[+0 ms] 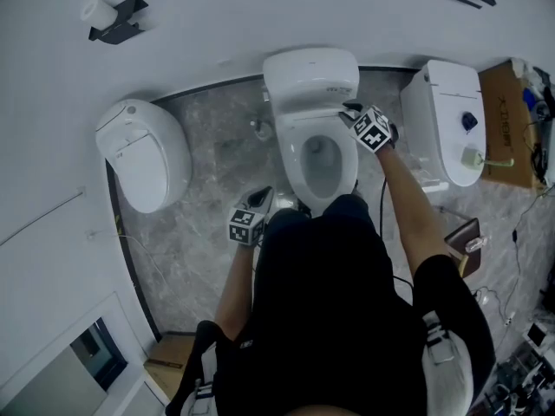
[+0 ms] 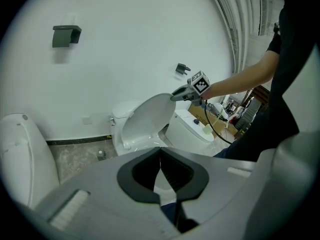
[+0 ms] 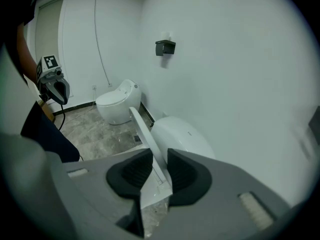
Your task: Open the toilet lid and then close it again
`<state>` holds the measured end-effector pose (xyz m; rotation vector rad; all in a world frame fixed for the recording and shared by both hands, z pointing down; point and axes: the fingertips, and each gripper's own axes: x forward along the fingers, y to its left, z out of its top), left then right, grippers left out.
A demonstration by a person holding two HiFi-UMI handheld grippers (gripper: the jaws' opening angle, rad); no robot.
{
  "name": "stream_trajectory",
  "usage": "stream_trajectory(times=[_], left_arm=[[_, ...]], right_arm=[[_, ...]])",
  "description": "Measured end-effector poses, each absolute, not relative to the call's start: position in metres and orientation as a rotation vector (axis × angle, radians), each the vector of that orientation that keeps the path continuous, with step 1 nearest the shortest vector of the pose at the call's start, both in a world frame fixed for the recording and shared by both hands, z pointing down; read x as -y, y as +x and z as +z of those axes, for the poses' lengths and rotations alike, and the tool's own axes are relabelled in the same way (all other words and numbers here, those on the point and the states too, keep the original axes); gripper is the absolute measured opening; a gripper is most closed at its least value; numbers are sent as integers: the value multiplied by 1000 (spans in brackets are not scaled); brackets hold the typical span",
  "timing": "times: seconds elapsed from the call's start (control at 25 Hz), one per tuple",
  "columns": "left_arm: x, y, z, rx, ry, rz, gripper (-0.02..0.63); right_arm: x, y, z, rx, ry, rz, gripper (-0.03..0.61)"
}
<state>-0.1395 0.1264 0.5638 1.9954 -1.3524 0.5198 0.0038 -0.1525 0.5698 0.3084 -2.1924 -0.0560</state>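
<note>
The white toilet (image 1: 299,76) stands against the wall, its bowl (image 1: 323,159) uncovered. Its lid (image 2: 145,118) is tilted up at a slant, partway between the bowl and the tank. My right gripper (image 1: 351,113) is at the lid's right edge; in the right gripper view the thin lid edge (image 3: 142,129) runs between the two pads of the right gripper (image 3: 160,156), which close on it. The left gripper (image 1: 260,199) hangs low beside my left leg, away from the toilet. In its own view the left gripper (image 2: 160,151) is shut with nothing in it.
An egg-shaped toilet (image 1: 143,154) stands to the left and another toilet (image 1: 447,120) to the right. A black paper holder (image 1: 117,20) hangs on the wall. A cardboard box (image 1: 507,124) and cables (image 1: 520,232) lie at the right on the marble floor.
</note>
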Motion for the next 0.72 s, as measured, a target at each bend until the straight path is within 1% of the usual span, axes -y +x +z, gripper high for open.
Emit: stream_trajectory(times=[0.48, 0.72], left_arm=[[-136, -145, 578, 1230, 2052, 494, 12], [-132, -134, 589, 1160, 2063, 467, 12]], right_arm=[[104, 22, 580, 2163, 368, -70, 106], [73, 34, 589, 2140, 341, -101, 107]])
